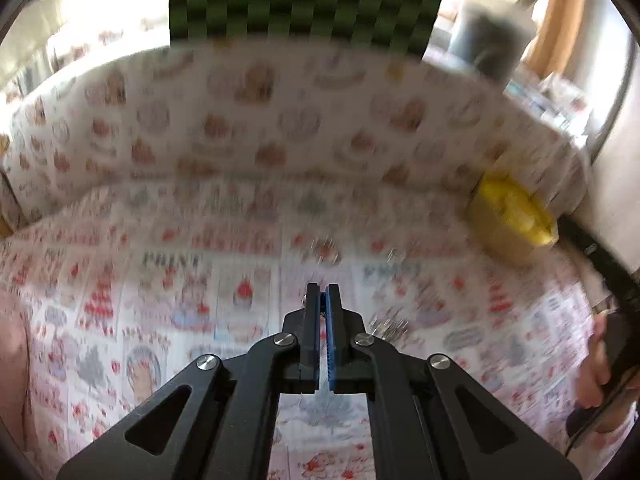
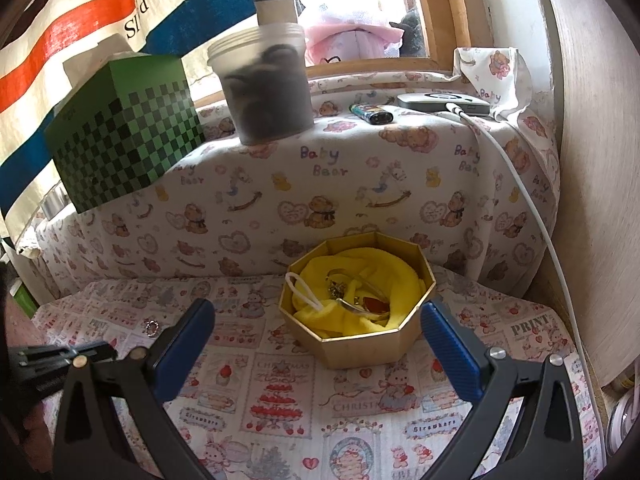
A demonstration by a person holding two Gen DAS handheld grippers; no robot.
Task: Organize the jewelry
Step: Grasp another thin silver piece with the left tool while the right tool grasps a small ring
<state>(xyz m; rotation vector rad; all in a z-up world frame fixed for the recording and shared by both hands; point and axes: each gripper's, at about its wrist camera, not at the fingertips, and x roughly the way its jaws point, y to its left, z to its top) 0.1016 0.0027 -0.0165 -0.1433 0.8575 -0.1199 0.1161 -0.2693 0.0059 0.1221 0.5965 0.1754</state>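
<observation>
A gold octagonal box (image 2: 360,344) lined with yellow cloth (image 2: 392,276) stands on the patterned cloth; several jewelry pieces (image 2: 360,300) lie inside it. My right gripper (image 2: 316,344) is open and empty, its blue pads either side of the box front. A small beaded ring (image 2: 152,326) lies on the cloth at the left. In the blurred left wrist view my left gripper (image 1: 323,292) is shut, with a tiny metal bit (image 1: 305,301) showing at its tip; what it is I cannot tell. The box (image 1: 508,220) sits at its far right. A silvery piece (image 1: 390,326) lies right of the fingers.
A raised ledge (image 2: 320,160) covered in bear-print cloth runs behind the box. On it stand a green checkered box (image 2: 124,132), a plastic jar of dark items (image 2: 268,88), a lighter (image 2: 370,113) and a device with a white cable (image 2: 520,184). A wall (image 2: 600,160) stands at the right.
</observation>
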